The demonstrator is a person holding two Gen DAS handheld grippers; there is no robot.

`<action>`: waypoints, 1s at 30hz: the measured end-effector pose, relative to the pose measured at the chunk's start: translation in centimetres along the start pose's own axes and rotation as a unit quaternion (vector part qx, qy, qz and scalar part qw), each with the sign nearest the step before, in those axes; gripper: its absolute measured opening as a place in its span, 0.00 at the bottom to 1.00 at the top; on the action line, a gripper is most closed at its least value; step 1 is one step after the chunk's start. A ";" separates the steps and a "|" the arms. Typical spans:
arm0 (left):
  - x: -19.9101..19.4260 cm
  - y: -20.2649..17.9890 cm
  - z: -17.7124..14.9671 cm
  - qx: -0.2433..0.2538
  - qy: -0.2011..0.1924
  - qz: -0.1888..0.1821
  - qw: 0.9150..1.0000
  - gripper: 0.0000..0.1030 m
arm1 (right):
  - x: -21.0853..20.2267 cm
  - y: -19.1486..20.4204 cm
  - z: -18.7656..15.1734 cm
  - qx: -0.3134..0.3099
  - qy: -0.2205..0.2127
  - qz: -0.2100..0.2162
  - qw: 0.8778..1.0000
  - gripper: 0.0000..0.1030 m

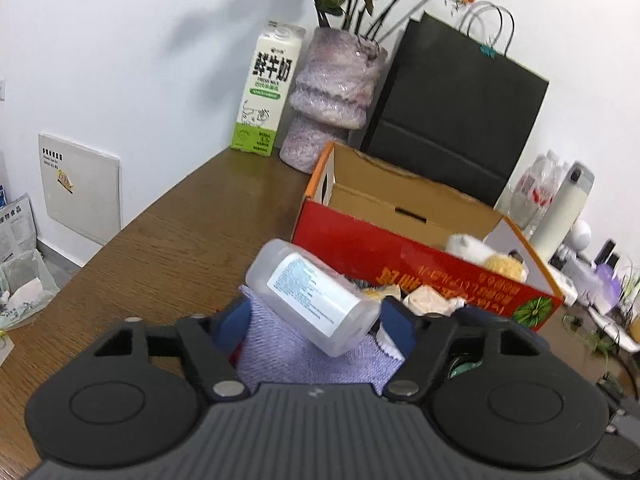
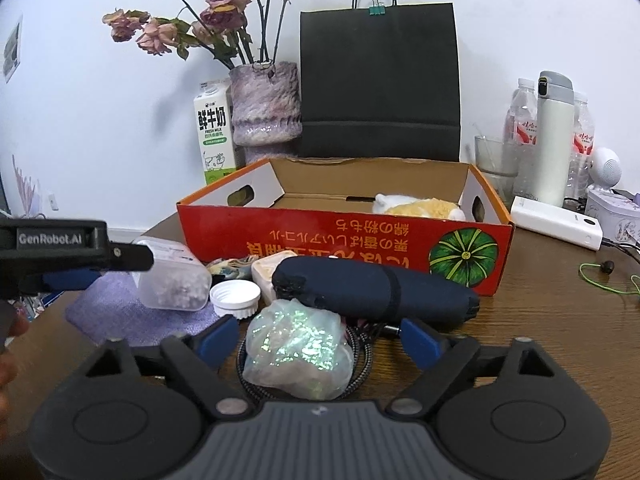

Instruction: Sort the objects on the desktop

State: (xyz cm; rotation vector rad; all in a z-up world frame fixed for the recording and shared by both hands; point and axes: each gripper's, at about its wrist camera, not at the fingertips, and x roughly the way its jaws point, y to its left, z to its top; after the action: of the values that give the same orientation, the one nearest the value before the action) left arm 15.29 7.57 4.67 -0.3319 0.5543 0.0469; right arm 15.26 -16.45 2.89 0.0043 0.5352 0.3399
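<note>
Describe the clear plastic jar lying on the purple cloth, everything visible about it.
The jar is a squarish container of cloudy clear plastic with rounded corners and a white printed label along one side; the print is too small to read. It lies on its side on the purple cloth, tilted, between the left gripper's blue-padded jaws. In the right wrist view its mouth is open and pale granules show inside. A white ribbed cap lies beside it. Whether the pads press on it cannot be told.

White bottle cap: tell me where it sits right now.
In the right wrist view the white bottle cap lies left of centre on the table, between the clear plastic jar and the dark folded umbrella, in front of the red box.
</note>
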 end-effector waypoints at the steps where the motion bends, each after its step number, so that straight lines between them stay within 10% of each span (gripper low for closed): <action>1: -0.2 0.2 0.1 -0.007 -0.005 -0.002 1.000 0.61 | 0.0 0.0 0.0 0.001 0.001 0.001 1.000 0.80; 8: -1.6 0.6 0.7 -0.030 -0.034 -0.014 0.999 0.50 | -0.1 -0.1 0.0 0.004 -0.002 0.001 1.000 0.79; 14: -0.5 -0.1 0.3 -0.025 0.017 -0.028 0.999 0.48 | 0.0 -0.1 0.0 0.003 0.001 0.002 1.000 0.75; 30: 4.1 2.0 1.4 -0.153 0.063 -0.032 0.986 0.64 | 0.8 -0.3 0.2 0.021 0.019 0.034 0.999 0.48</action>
State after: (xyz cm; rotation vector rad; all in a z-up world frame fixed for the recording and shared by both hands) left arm 19.24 9.69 3.06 -0.6560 0.6635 0.0501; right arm 16.09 -16.42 2.63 0.0566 0.5799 0.3955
